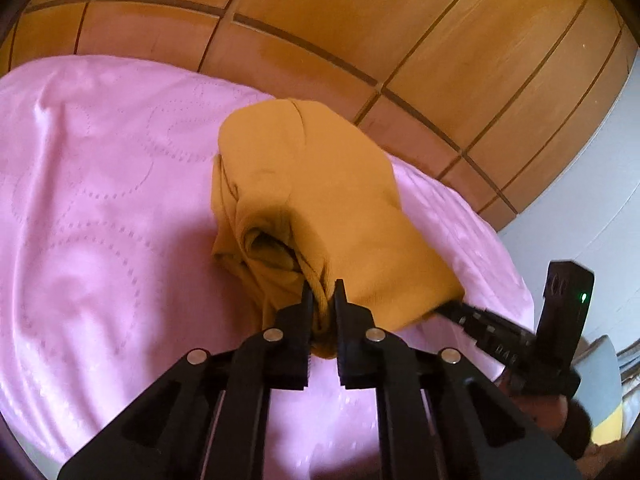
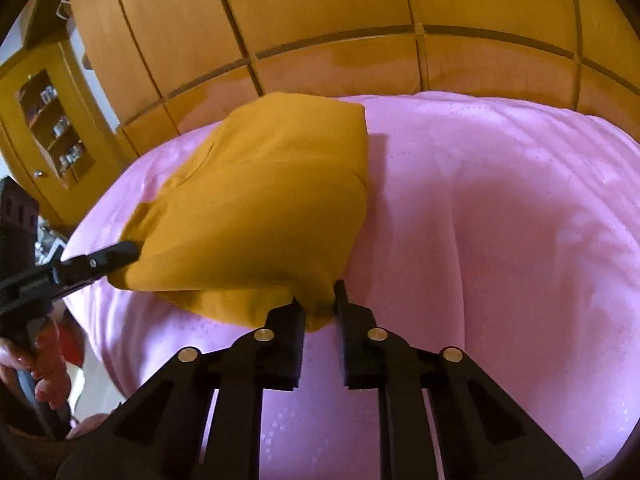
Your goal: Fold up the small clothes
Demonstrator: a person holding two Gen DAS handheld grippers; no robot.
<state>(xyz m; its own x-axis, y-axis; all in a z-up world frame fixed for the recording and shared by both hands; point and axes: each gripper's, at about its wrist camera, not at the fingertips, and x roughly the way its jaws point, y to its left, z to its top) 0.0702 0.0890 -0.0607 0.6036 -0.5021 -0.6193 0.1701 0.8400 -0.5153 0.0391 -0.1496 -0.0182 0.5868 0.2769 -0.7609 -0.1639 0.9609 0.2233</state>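
Mustard-yellow knit garment (image 1: 316, 184), soft and thick with a rolled hem, hangs between my two grippers above the pink satin bedspread (image 1: 100, 200), its far end still resting on the sheet near the bed's back edge. I have plenty of open spread to the left in the left wrist view and to the right in the right wrist view; behind the bed the glossy orange-brown wooden panelled wall (image 1: 360, 20) closes off the far side, and a wooden glass-fronted cabinet (image 2: 52, 128) stands at the left in the right wrist view. My left gripper (image 1: 323, 296) angles down at the bed with its black serrated fingers (image 1: 306, 304) drawn close, pinching a bunched, twisted fold of the garment's corner. My right gripper (image 2: 318, 298) also tilts downward, fingers (image 2: 340, 296) nipped onto the other near corner, the cloth stretched fairly smooth between the two grips. From the right wrist I see a hand (image 2: 44, 376) wrapped around the left tool's handle. The spread is shiny, stitched with dotted circular patterns, lying in gentle wrinkles.
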